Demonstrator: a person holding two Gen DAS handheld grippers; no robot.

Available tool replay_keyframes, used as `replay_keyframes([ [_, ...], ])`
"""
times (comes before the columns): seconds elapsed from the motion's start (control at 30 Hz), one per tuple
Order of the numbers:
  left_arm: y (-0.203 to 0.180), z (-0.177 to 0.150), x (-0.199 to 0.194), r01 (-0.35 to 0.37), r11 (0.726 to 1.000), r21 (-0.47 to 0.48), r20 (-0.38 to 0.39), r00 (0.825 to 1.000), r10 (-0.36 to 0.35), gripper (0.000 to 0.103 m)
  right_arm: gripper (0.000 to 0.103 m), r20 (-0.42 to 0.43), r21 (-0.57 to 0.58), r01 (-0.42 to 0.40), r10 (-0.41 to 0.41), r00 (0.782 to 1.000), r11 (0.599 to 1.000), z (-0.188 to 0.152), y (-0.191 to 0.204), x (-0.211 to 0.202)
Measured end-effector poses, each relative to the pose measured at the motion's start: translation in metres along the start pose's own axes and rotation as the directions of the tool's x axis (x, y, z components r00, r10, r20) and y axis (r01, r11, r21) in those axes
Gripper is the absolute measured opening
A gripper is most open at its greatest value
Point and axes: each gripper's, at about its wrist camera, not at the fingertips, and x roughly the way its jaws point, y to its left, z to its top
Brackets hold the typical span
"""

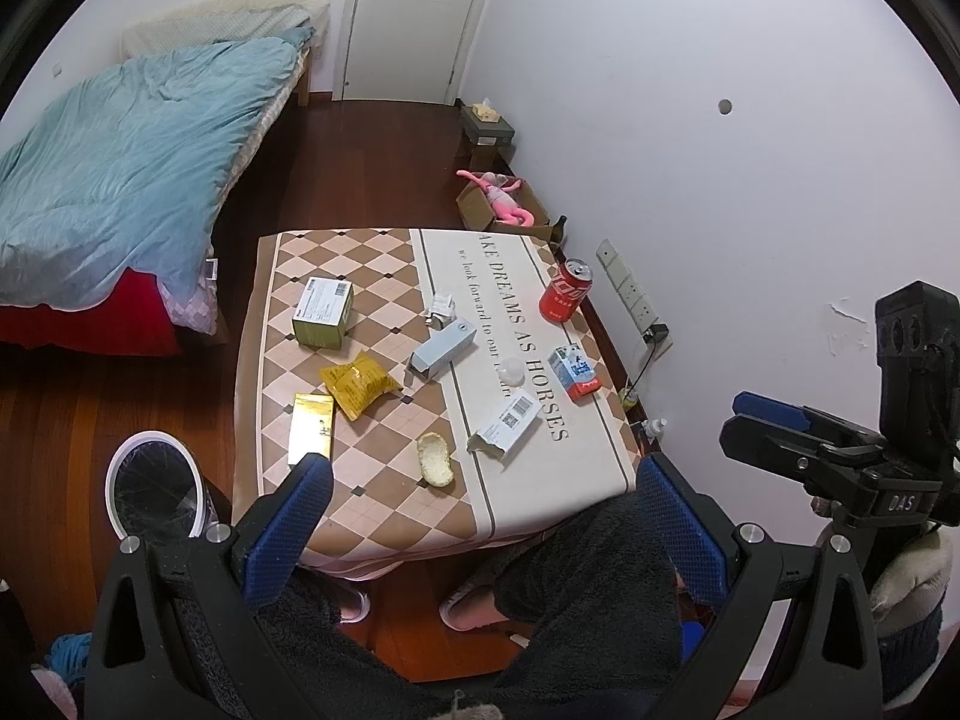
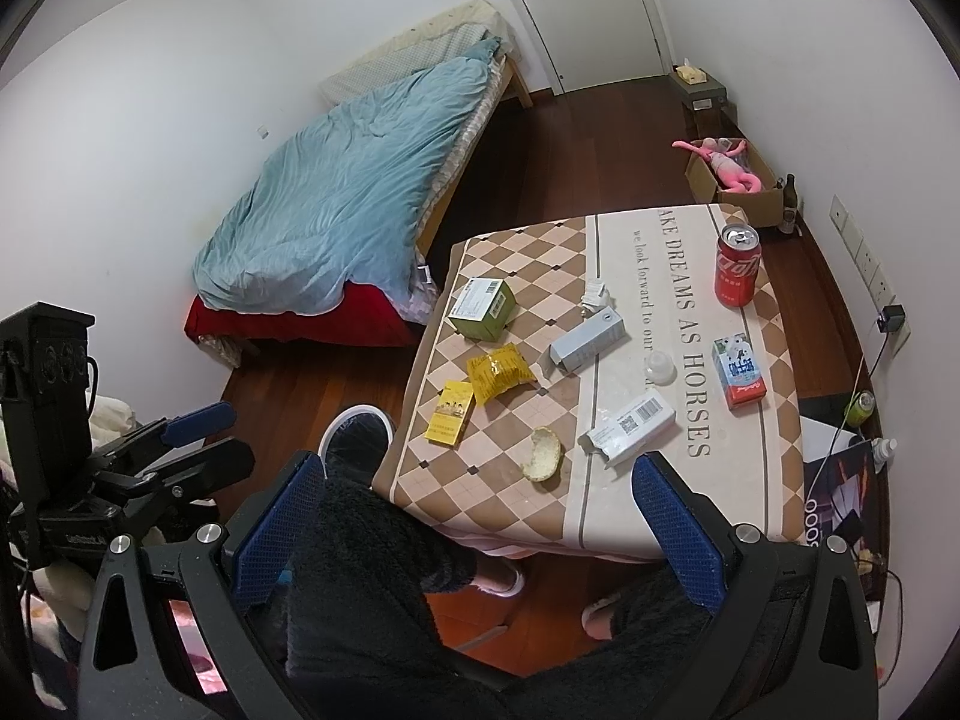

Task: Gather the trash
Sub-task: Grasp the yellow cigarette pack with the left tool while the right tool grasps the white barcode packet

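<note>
Trash all still on the bench

I see nothing collected yet. Left to right: bin [image 1: 153, 489] on the floor, gold box [image 1: 311, 427], yellow snack packet [image 1: 358, 382], barcode carton [image 1: 505, 427], red Coca-Cola can [image 1: 564, 291]. Cloth reads "DREAMS AS HORSES". Left gripper [image 1: 480, 516] and right gripper [image 2: 474, 516] hover, fingers apart, empty.

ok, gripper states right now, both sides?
Left gripper: open, holding nothing, above the table's near edge.
Right gripper: open, holding nothing.

Both grippers [image 1: 480, 516] [image 2: 474, 516] empty, jaws wide
</note>
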Motion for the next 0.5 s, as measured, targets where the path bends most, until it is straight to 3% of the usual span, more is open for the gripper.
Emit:
replay_keyframes([
  [0.07,0.004,0.003,0.009,-0.038,0.999,-0.012,0.003,0.999,0.038,0.103,0.103,0.009,0.029,0.016,-0.016,1.0,0.999,0.001,-0.003,0.005],
  [0.17,0.018,0.008,0.037,-0.17,0.985,-0.032,0.004,0.985,0.17,0.103,0.103,0.027,0.116,0.056,-0.059,0.998,0.992,0.002,-0.018,0.022],
  [0.3,0.053,0.011,0.095,-0.358,0.933,-0.04,-0.046,0.933,0.356,0.103,0.103,-0.007,0.285,0.148,-0.152,0.988,0.947,0.0,-0.062,0.075],
  [0.4,0.088,0.007,0.145,-0.435,0.899,-0.04,-0.127,0.895,0.428,0.103,0.103,-0.075,0.396,0.217,-0.204,0.976,0.893,-0.005,-0.099,0.133],
  [0.47,0.115,0.002,0.18,-0.475,0.879,-0.041,-0.2,0.866,0.458,0.103,0.087,-0.141,0.441,0.28,-0.242,0.96,0.853,-0.009,-0.122,0.176],
  [0.5,0.129,-0.001,0.197,-0.488,0.872,-0.044,-0.242,0.852,0.464,0.103,0.068,-0.172,0.451,0.308,-0.257,0.951,0.838,-0.011,-0.13,0.193],
])
